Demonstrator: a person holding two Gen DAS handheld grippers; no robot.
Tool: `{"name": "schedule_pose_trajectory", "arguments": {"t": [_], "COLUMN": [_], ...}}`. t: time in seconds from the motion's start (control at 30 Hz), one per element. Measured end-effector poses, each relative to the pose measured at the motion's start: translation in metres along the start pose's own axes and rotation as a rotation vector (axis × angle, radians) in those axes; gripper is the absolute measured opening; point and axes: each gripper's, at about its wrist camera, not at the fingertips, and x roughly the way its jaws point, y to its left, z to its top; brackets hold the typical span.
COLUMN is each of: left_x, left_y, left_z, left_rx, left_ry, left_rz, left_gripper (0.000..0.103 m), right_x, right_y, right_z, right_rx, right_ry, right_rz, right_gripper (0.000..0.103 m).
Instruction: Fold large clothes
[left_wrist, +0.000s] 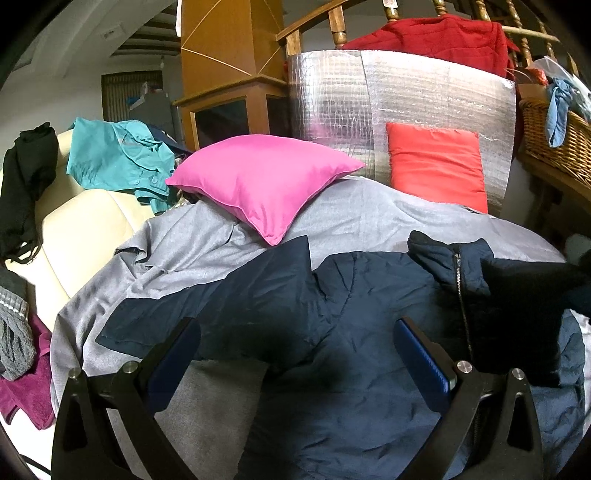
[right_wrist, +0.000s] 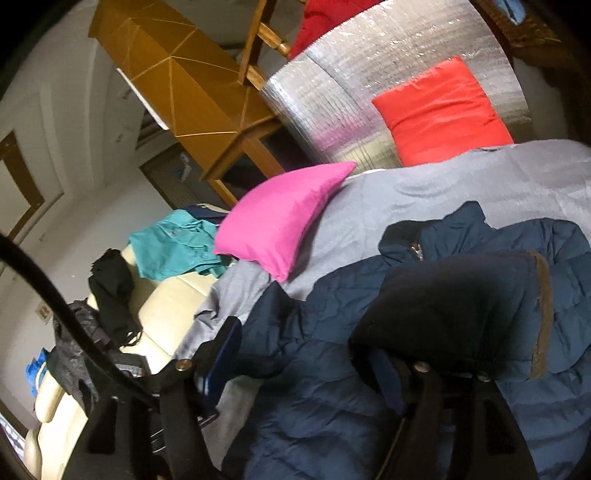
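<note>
Left claw (left_wrist: 295, 354) wide open w/ nothing held, poised right over navy jacket (left_wrist: 351, 332) spread on grey bed cover (left_wrist: 207, 240), sleeve running far-left, collar right; right claw (right_wrist: 306, 354) spread apart too, hood draped over one finger.

Jacket (left_wrist: 332, 295), pillow (left_wrist: 266, 181) on grey cover (left_wrist: 184, 251)

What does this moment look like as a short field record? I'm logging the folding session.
garment: navy blue quilted jacket with zipper, lying spread out
surface: grey fabric cover under the jacket
on cover: bright pink square cushion, corner near the jacket sleeve
behind: red cushion against a silver foil sheet
left side: teal shirt on a cream seat
left claw: open, above the jacket
right claw: open, over the jacket
</note>
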Motion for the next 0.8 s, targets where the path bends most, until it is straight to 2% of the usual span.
{"name": "schedule_pose_trajectory", "arguments": {"t": [0.27,0.47,0.53,0.67,0.8], "left_x": [0.003,0.02,0.022,0.024,0.03], "left_y": [-0.005,-0.014,-0.022,-0.037,-0.038], "left_z": [-0.002,-0.002,-0.003,-0.005,-0.006], "left_rx": [0.013,-0.005,-0.001,0.023,0.023], "left_ry": [0.011,0.083,0.091,0.095,0.11], "left_rz": [-0.009,-0.064,-0.073,-0.068,-0.048], "left_gripper": [0.103,0.103,0.103,0.103,0.103], "right_x": [-0.037,-0.091,-0.102,-0.106,-0.085], "right_y": [0.005,-0.038,-0.053,-0.072,-0.069], "right_z": [-0.007,0.0,0.003,0.007,0.007], "right_rx": [-0.056,0.046,0.09,0.142,0.141], "right_ry": [-0.005,-0.106,-0.121,-0.134,-0.089], "right_rz": [0.024,0.006,0.031,0.065,0.125], "right_gripper": [0.072,0.073,0.073,0.074,0.074]}}
